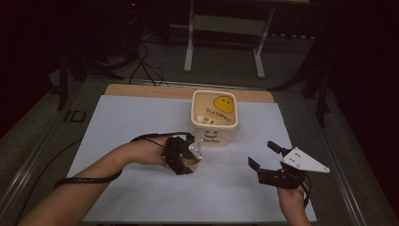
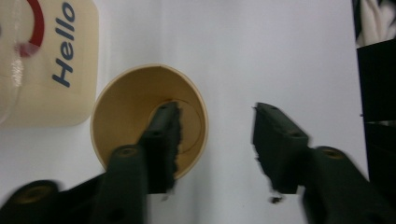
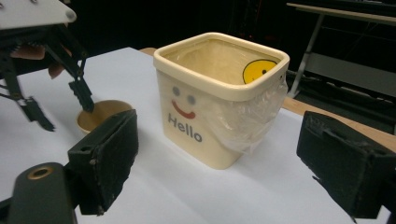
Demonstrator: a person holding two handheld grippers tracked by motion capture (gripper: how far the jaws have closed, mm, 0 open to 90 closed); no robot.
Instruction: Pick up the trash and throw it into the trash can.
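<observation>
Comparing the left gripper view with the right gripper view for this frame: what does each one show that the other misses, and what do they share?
The left gripper view looks straight down into the paper cup, with one jaw inside its rim and the other outside on the white sheet. The right gripper view shows the whole bin: open top, plastic liner, yellow smiley, plus the left gripper from outside. Both share the cup, the bin's "Hello" face and the sheet.
</observation>
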